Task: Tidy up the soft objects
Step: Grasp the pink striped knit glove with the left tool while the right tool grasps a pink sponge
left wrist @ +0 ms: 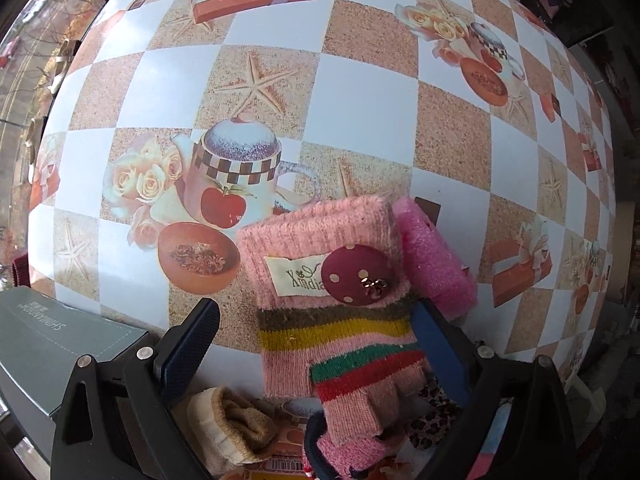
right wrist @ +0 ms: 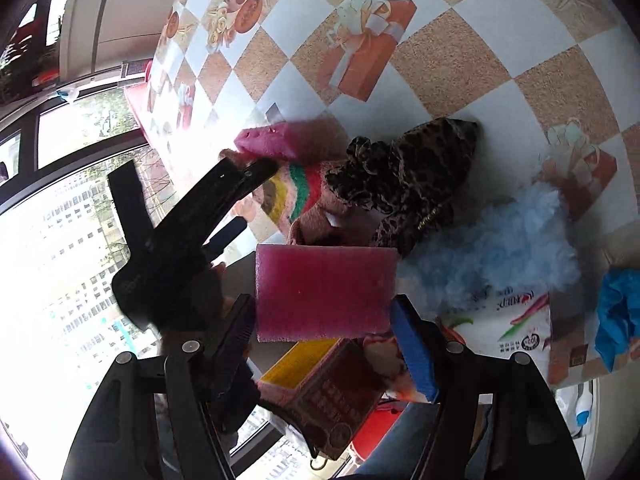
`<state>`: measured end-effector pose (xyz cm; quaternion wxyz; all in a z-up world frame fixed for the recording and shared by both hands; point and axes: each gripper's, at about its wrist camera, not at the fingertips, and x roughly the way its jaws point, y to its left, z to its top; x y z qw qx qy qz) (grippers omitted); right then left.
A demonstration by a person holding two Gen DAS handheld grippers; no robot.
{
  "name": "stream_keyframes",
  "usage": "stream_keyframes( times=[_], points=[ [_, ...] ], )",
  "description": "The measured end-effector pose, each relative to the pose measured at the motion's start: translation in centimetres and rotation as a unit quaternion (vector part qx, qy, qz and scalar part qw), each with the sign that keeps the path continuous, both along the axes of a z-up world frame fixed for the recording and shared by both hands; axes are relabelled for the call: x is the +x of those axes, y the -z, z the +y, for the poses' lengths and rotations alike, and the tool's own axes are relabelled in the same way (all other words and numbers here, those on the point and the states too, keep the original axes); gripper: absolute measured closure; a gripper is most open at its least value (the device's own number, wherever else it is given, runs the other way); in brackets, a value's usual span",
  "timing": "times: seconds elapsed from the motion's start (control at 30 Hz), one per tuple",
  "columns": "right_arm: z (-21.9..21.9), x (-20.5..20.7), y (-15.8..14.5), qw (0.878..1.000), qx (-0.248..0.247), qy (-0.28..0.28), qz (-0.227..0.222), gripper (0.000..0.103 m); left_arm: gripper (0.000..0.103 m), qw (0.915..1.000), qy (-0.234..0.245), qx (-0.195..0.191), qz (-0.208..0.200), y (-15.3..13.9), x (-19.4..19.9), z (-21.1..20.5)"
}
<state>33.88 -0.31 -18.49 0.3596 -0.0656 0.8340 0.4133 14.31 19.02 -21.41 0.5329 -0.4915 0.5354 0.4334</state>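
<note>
gloves and sponges crowd the checkered tablecloth [left wrist: 360, 80]. the left gripper [left wrist: 316, 344] has its jaws spread wide, the pink striped knit glove [left wrist: 332, 292] lying between them, its right edge against the blue pad of one finger. a pink foam sponge [left wrist: 436, 256] lies just beside the glove. the right gripper [right wrist: 324, 328] pinches a second pink foam block [right wrist: 324, 292] between its fingers, lifted above the table edge. beyond it sit a leopard-print fabric piece [right wrist: 416, 176] and a fluffy blue item [right wrist: 496, 240], possibly a duster. a beige rolled sock [left wrist: 236, 420] lies near the left gripper's base.
</note>
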Motion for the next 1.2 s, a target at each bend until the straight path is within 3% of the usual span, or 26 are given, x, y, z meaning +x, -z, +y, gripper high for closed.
stream_keyframes(
  times=[0.23, 0.3, 0.37, 0.4, 0.43, 0.6, 0.77, 1.0, 1.03, 1.07, 1.2],
  points=[
    [-1.0, 0.9, -1.2, 1.000, 0.006, 0.007, -0.003, 0.032, 0.008, 0.9994, -0.012, -0.015, -0.029, 1.1, -0.1, -0.3],
    [-1.1, 1.1, -1.5, 1.000, 0.010, 0.003, -0.011, 0.032, 0.027, 0.9992, -0.009, -0.014, -0.036, 1.2, 0.0, -0.4],
    [-1.1, 1.1, -1.5, 1.000, 0.012, 0.000, -0.014, 0.032, 0.056, 0.9968, -0.011, -0.016, -0.077, 1.1, -0.4, -0.2],
    [-1.0, 1.1, -1.5, 1.000, 0.013, -0.003, -0.015, 0.032, 0.067, 0.9956, -0.011, -0.017, -0.092, 1.0, -0.2, -0.2],
    [-1.0, 0.8, -1.7, 1.000, 0.016, -0.009, -0.018, 0.032, 0.091, 0.9952, -0.003, -0.015, -0.097, 0.7, 0.1, -0.3],
    [-0.3, -0.5, -1.6, 0.997, 0.023, -0.054, -0.059, 0.032, 0.092, 0.9923, 0.048, -0.003, -0.114, -0.5, 1.3, -0.6],
    [1.3, -3.2, -0.8, 0.986, 0.036, -0.116, -0.118, 0.021, 0.092, 0.9915, 0.032, 0.013, -0.125, -1.8, 0.6, -0.1],
    [3.5, -7.6, 1.4, 0.974, 0.047, -0.168, -0.145, 0.022, 0.092, 0.9909, 0.025, 0.029, -0.129, -3.9, -1.4, -0.2],
    [3.7, -8.0, 1.7, 0.971, 0.044, -0.175, -0.157, 0.031, 0.092, 0.9909, 0.025, 0.032, -0.128, -4.0, -1.5, -0.2],
    [3.6, -8.3, 2.0, 0.968, 0.039, -0.181, -0.168, 0.032, 0.092, 0.9909, 0.025, 0.034, -0.128, -4.3, -1.6, -0.2],
    [2.8, -7.4, 1.1, 0.972, 0.051, -0.159, -0.167, 0.032, 0.092, 0.9898, 0.026, 0.048, -0.132, -5.6, -2.4, -0.6]
  ],
)
